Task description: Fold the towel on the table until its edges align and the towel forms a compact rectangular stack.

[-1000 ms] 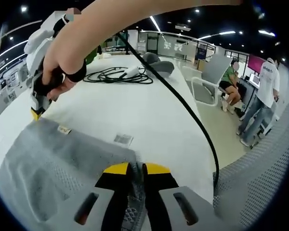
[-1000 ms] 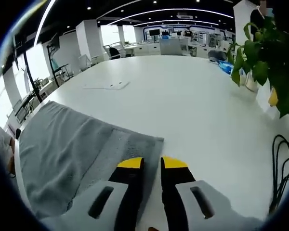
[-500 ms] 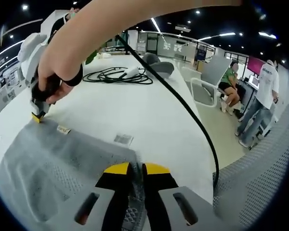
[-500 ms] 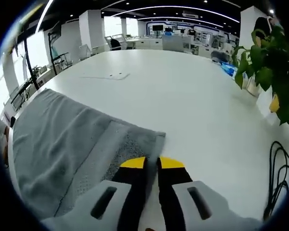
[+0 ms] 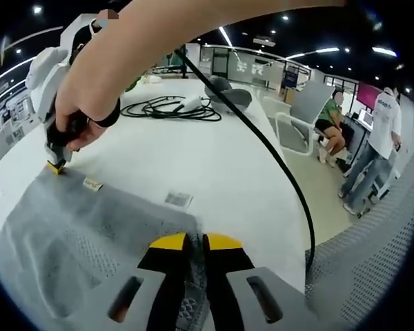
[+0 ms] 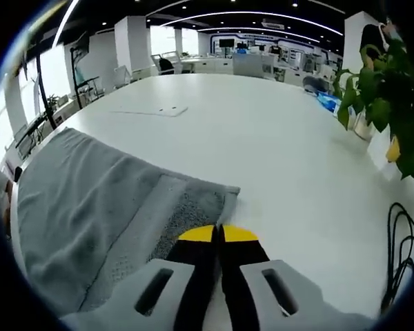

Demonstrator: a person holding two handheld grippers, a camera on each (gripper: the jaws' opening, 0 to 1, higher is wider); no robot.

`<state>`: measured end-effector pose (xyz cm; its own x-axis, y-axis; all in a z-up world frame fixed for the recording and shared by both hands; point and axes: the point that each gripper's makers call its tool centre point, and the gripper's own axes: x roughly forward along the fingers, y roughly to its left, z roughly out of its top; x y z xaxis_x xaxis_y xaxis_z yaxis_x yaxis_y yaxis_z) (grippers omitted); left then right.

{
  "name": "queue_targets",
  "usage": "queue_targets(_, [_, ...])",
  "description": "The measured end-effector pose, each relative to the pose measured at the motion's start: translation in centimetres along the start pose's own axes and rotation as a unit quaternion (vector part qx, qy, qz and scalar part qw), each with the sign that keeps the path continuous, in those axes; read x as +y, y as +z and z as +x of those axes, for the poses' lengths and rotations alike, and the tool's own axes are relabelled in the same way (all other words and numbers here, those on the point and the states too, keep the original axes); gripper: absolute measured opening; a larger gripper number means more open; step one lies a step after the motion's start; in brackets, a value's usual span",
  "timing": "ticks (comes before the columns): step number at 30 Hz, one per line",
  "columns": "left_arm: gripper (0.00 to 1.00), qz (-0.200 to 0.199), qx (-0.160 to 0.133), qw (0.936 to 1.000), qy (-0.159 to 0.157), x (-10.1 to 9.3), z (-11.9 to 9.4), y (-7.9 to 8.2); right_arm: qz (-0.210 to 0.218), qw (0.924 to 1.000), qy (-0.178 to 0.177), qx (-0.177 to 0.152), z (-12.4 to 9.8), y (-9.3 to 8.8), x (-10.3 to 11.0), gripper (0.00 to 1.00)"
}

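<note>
- Lying spread on the white table [image 6: 276,138], the grey towel [image 6: 90,207] looks mostly flat, so by my reading the folding has barely begun.
- Closed tight, the left gripper [image 5: 188,243] has its yellow-tipped fingers [image 5: 167,243] pinched on the towel's near edge, with fabric [image 5: 69,241] stretching away ahead and to their left.
- At the towel's far corner in the left gripper view, the right gripper [image 5: 55,167] sits in the person's hand [image 5: 83,117], tips down at the cloth beside a small label [image 5: 92,184].
- From the right gripper view, the right gripper [image 6: 217,234] has its fingers [image 6: 200,234] drawn together on the towel's corner, just short of the hem ahead of them; a grip seems likely, though the contact itself is hidden.
- With two neighbouring corners apparently held, what is left is nearly everything: carrying this edge over to the opposite one, matching edges, then folding again into a compact stack.
- Beyond the fingers, a black cable [image 5: 169,107] lies coiled well apart from the towel, and a potted plant [image 6: 383,89] stands off to the right.
</note>
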<state>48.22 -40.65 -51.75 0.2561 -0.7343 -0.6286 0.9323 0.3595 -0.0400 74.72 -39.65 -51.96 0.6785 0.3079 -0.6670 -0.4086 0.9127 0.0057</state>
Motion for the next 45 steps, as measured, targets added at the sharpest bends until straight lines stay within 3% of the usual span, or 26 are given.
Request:
queue_targets(4, [0.08, -0.066, -0.003, 0.9978, -0.011, -0.1, -0.1, 0.1, 0.004, 1.0000, 0.000, 0.002, -0.3, 0.0, -0.1, 0.00])
queue_targets(9, [0.07, -0.057, -0.018, 0.9980, -0.017, 0.1, -0.3, 1.0, 0.020, 0.9994, 0.010, -0.025, -1.1, 0.6, -0.2, 0.00])
queue_targets(13, [0.07, -0.065, -0.046, 0.9967, -0.018, 0.0, -0.8, 2.4, 0.018, 0.9994, 0.008, -0.030, -1.6, 1.2, -0.8, 0.00])
queue_targets(22, [0.07, -0.078, -0.075, 0.9940, -0.016, -0.2, -1.9, 4.3, 0.029, 0.9981, 0.007, -0.053, -2.9, 2.7, -1.1, 0.00])
queue_targets(33, [0.06, -0.096, -0.107, 0.9889, -0.037, -1.2, -3.4, 6.6, 0.036, 0.9975, -0.003, -0.061, -5.1, 3.4, -1.3, 0.00])
queue_targets(38, [0.06, -0.094, -0.129, 0.9862, -0.043, -1.9, -4.1, 8.5, 0.034, 0.9973, -0.014, -0.064, -6.6, 3.7, -2.1, 0.00])
queue_targets(45, [0.06, -0.077, -0.139, 0.9861, -0.049, -2.9, -4.8, 9.3, 0.039, 0.9962, -0.028, -0.072, -8.3, 4.2, -2.5, 0.00])
